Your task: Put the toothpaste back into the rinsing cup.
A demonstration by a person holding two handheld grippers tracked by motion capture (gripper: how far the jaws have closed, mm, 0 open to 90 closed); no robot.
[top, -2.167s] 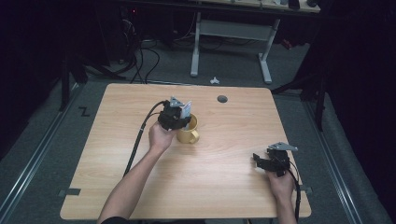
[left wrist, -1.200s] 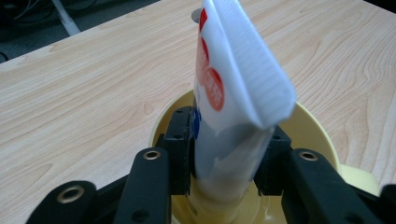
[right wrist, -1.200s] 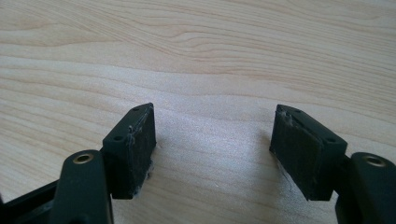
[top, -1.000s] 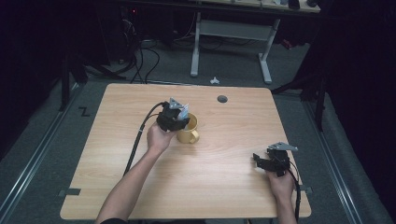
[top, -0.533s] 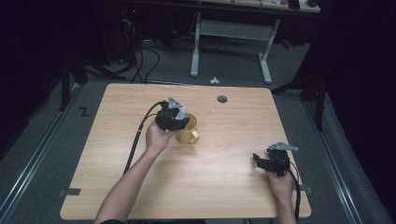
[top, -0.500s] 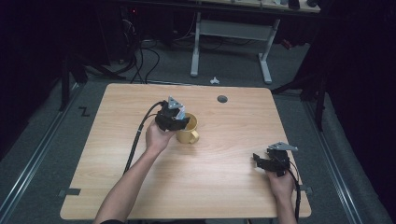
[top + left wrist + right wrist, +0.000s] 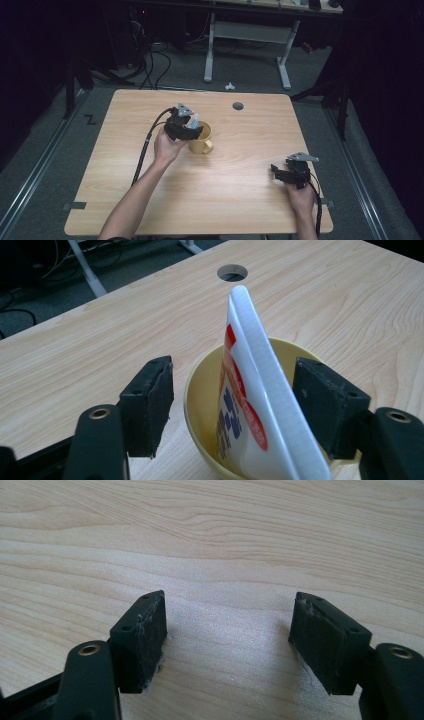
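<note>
A yellow mug (image 7: 204, 144) stands left of the table's middle. Inside it leans a flat white packet (image 7: 260, 405) with red and blue print, tilted against the mug's rim (image 7: 197, 390). My left gripper (image 7: 192, 131) hovers over the mug. Its jaws have just been opening and now stand on either side of the packet (image 7: 194, 120) without pressing on it. In the left gripper view the left gripper (image 7: 235, 407) shows a gap at both pads. My right gripper (image 7: 276, 171) rests near the table's front right, and in its own view the right gripper (image 7: 230, 640) is open over bare wood.
A round cable hole (image 7: 238, 106) sits in the tabletop behind the mug, and the same hole (image 7: 232, 273) appears in the left gripper view. Beyond the table stand white desk legs (image 7: 209, 55), floor cables and a small white object (image 7: 229, 86).
</note>
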